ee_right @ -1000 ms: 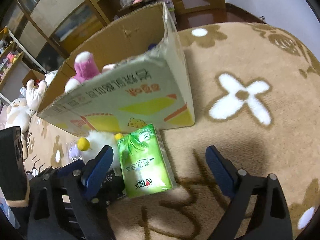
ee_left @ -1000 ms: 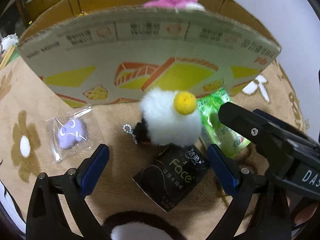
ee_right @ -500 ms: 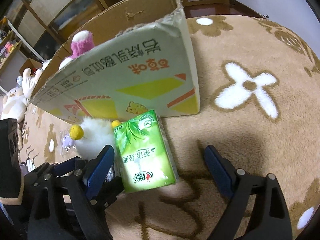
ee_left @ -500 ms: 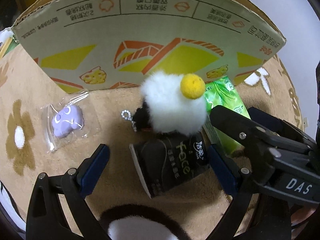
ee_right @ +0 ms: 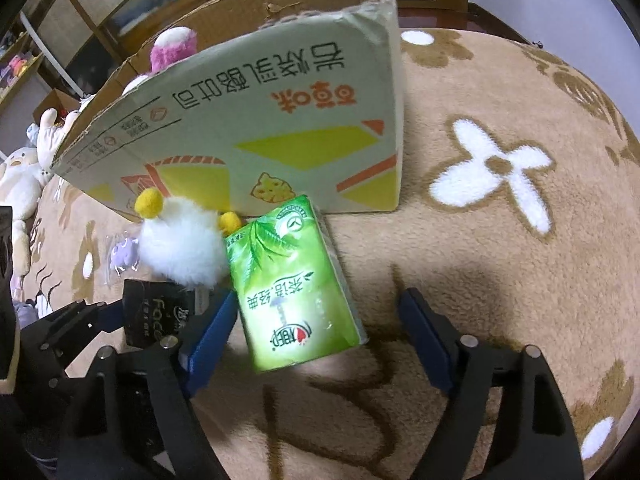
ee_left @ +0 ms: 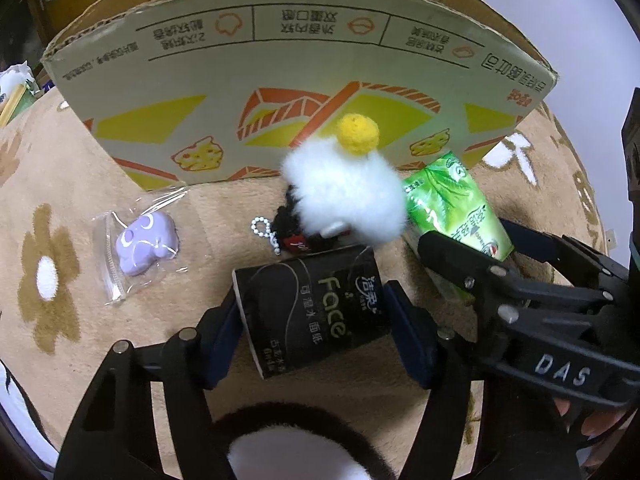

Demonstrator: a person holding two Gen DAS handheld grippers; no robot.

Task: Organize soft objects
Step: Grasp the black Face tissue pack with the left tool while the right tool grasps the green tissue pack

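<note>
Black tissue pack [ee_left: 310, 312], light and squashy, sits clenched across its sides in left gripper [ee_left: 312, 336]; right gripper [ee_right: 320, 344] gapes around the green pack [ee_right: 292, 288].

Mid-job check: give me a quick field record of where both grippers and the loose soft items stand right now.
left gripper: shut on black tissue pack
right gripper: open around green tissue pack, not yet closed
white pompom toy: on carpet, against both packs
purple bagged toy: on carpet, left of the pompom, untouched
cardboard box: behind the items, pink plush inside
carpet: tan, flower pattern
</note>
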